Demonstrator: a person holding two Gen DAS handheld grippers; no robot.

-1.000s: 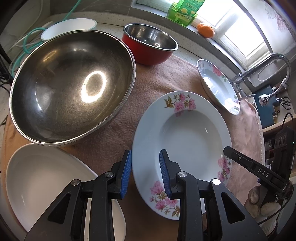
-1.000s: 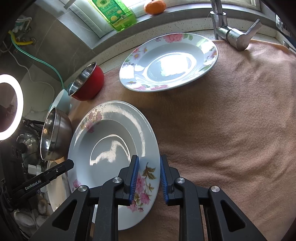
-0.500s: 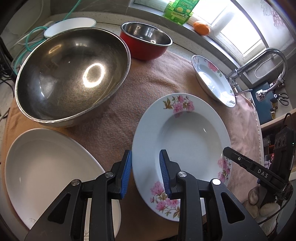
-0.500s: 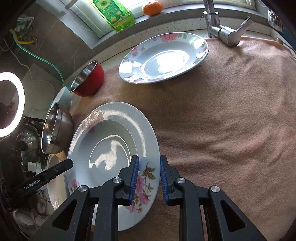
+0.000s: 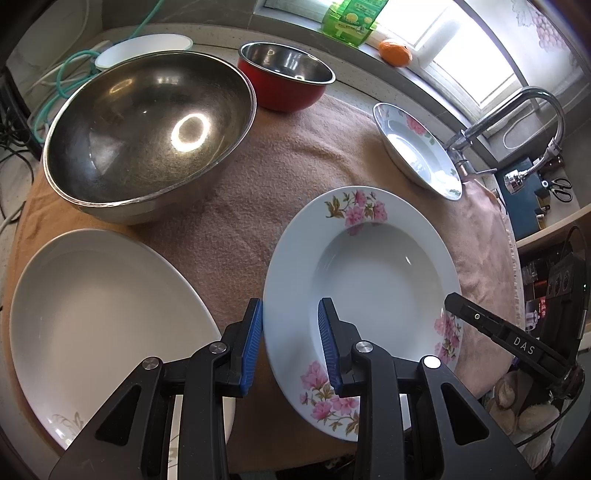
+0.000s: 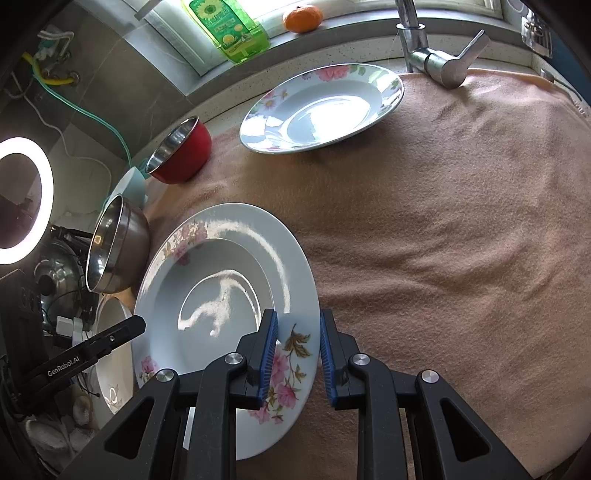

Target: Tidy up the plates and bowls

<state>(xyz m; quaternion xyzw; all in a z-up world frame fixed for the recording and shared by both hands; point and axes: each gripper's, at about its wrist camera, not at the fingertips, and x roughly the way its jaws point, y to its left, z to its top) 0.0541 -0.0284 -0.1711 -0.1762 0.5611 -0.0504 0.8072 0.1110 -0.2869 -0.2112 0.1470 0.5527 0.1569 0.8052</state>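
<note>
A flowered plate (image 5: 373, 280) is shown held at opposite rims by both claws above a desk covered with a pinkish-brown cloth (image 6: 443, 221). The left claw (image 5: 290, 345) is seen with its blue pads either side of the plate's near-left rim, one pad under the edge and one inside the well; the jaws are narrowly parted and are pinching the rim. The right claw (image 6: 295, 349) is likewise closed on the plate's rim beside a printed flower spray, one pad over the face and one behind the edge. Each claw's black finger is visible at the far side of the other's view.

A second flowered plate (image 6: 321, 107) is seen lying well apart at the back of the cloth, near the tap (image 6: 439, 55). A large steel bowl (image 5: 147, 136) is shown to the left, with a red bowl (image 5: 286, 83) behind it and a white bowl (image 5: 144, 50) further back. A plain white plate (image 5: 99, 321) lies in the near-left corner, just beside the held plate. A green bottle (image 6: 229, 29) and an orange (image 6: 303, 16) are seen on the windowsill.
</note>
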